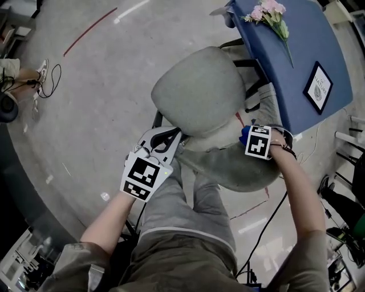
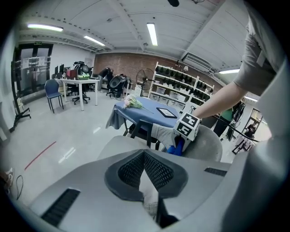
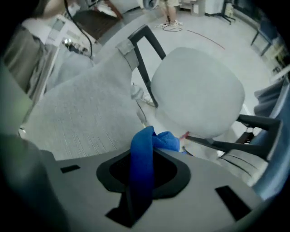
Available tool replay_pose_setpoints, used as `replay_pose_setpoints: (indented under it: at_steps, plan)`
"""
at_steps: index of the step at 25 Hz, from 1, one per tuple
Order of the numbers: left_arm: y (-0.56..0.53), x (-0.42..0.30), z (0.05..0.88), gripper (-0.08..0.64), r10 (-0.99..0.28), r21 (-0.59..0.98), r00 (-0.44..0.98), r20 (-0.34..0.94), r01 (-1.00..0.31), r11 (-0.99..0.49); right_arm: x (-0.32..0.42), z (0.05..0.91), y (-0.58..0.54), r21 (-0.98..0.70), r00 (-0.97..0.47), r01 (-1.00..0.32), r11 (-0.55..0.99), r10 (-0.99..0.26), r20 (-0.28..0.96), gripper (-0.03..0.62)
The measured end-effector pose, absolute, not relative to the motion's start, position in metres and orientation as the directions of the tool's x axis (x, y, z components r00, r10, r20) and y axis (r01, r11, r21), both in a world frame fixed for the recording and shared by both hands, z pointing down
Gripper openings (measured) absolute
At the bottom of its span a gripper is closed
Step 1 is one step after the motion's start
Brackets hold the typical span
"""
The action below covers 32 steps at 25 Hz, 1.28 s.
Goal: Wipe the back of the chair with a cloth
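The grey office chair stands below me, its round seat (image 1: 199,91) ahead and its fabric back (image 1: 242,168) nearest my legs. My left gripper (image 1: 177,144) is at the back's left edge, shut with pale grey fabric of the chair back (image 2: 147,190) pinched between its pads. At the back's upper right side, my right gripper (image 1: 246,137) is shut on a blue cloth (image 1: 244,134). In the right gripper view the blue cloth (image 3: 146,152) bunches out of the jaws and touches where the ribbed chair back (image 3: 86,113) meets the seat (image 3: 199,95).
A table with a blue cover (image 1: 291,57) stands close behind the chair at the right, with pink flowers (image 1: 268,14) and a framed sign (image 1: 317,86) on it. Cables (image 1: 51,80) lie on the floor at the far left. My legs (image 1: 188,211) are against the chair.
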<state>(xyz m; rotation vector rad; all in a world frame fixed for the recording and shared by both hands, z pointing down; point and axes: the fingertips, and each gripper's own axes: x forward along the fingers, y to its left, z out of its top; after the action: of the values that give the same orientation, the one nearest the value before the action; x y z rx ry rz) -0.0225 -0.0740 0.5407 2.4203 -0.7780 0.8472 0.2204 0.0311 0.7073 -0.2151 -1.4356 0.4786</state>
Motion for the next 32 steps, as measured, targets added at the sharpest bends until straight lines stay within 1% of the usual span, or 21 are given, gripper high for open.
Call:
replay_pose_setpoints:
  at_steps: [2,3,5,7,9,11,13,16,19,23,26,29,32]
  plan:
    - [-0.072,-0.028,0.543,0.017,-0.356,0.232,0.648,0.673,-0.642,-0.731,0.18,0.707,0.062,-0.541,-0.066,-0.202,0.816,0.54,0.839,0.1]
    - [-0.071,-0.031,0.545,0.017,-0.355,0.234,0.647,0.675,-0.644,-0.729,0.16,0.708,0.075,-0.57,-0.109,-0.188,0.8,0.56,0.822,0.1]
    - [-0.068,-0.038,0.548,0.017,-0.35,0.236,0.644,0.68,-0.645,-0.727,0.119,0.709,0.096,-0.569,-0.17,-0.157,0.807,0.546,0.821,0.1]
    - [-0.064,-0.046,0.551,0.017,-0.343,0.235,0.638,0.69,-0.645,-0.727,0.074,0.702,0.104,-0.529,-0.233,-0.125,0.839,0.494,0.838,0.095]
    - [-0.062,-0.054,0.553,0.017,-0.339,0.236,0.632,0.697,-0.648,-0.724,0.034,0.691,0.098,-0.491,-0.303,-0.099,0.865,0.444,0.843,0.095]
    - [-0.06,-0.062,0.553,0.017,-0.338,0.235,0.627,0.702,-0.652,-0.721,0.002,0.681,0.087,-0.481,-0.371,-0.085,0.873,0.42,0.828,0.095]
    - [-0.06,-0.067,0.554,0.017,-0.339,0.233,0.623,0.705,-0.655,-0.719,-0.014,0.679,0.08,-0.479,-0.395,-0.062,0.875,0.419,0.817,0.097]
    - [-0.06,-0.071,0.555,0.017,-0.341,0.233,0.624,0.703,-0.655,-0.719,-0.006,0.686,0.081,-0.514,-0.391,-0.063,0.856,0.452,0.802,0.095]
    - [-0.057,-0.073,0.557,0.017,-0.335,0.237,0.63,0.701,-0.648,-0.724,0.035,0.698,0.095,-0.543,-0.316,-0.108,0.832,0.489,0.813,0.095]
    - [-0.047,-0.068,0.563,0.017,-0.302,0.233,0.634,0.712,-0.619,-0.75,0.11,0.703,0.099,-0.494,-0.173,-0.132,0.859,0.471,0.865,0.094]
    - [-0.044,-0.064,0.563,0.017,-0.292,0.237,0.637,0.713,-0.611,-0.755,0.165,0.702,0.082,-0.448,-0.013,-0.131,0.884,0.45,0.893,0.094]
    - [-0.044,-0.056,0.559,0.017,-0.294,0.237,0.645,0.706,-0.606,-0.76,0.22,0.7,0.05,-0.358,0.15,-0.131,0.924,0.376,0.915,0.094]
    - [-0.043,-0.05,0.555,0.017,-0.289,0.236,0.651,0.702,-0.595,-0.768,0.263,0.691,0.006,-0.213,0.239,-0.176,0.961,0.252,0.938,0.094]
